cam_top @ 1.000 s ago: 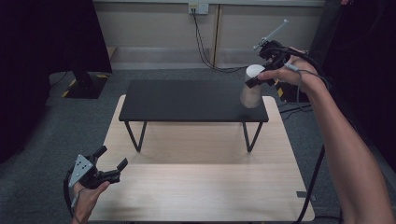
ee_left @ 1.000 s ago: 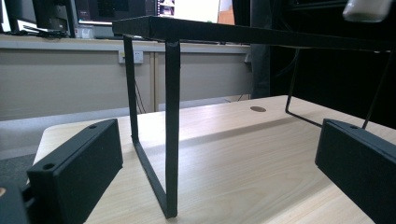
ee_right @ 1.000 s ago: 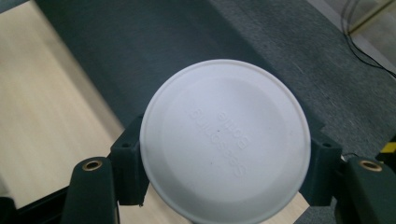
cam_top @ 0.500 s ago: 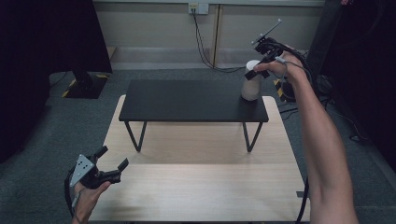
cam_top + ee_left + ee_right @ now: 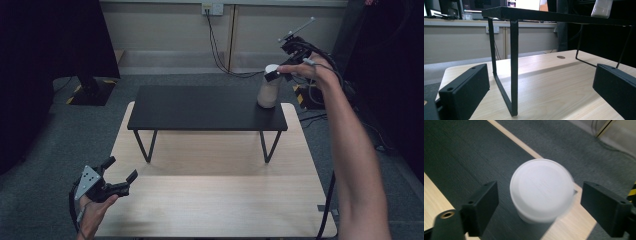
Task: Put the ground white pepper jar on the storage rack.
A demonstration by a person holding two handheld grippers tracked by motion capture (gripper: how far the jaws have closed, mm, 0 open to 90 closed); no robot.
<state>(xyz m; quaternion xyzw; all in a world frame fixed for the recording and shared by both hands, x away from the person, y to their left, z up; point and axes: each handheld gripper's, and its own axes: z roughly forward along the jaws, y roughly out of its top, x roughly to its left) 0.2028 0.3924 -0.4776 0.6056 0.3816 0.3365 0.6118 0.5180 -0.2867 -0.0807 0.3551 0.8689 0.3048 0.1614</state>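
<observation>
Black shelf (image 5: pixel 200 107) on the table (image 5: pixel 215 200) carries the cup (image 5: pixel 541 188), standing free between the spread right gripper (image 5: pixel 539 205) jaws, apparently placed; left gripper (image 5: pixel 117 176) gapes idle.

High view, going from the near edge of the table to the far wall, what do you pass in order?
Left gripper → bare wooden table → black raised shelf → white lidded cup at the shelf's far right corner → right gripper above the cup → wall socket.
</observation>
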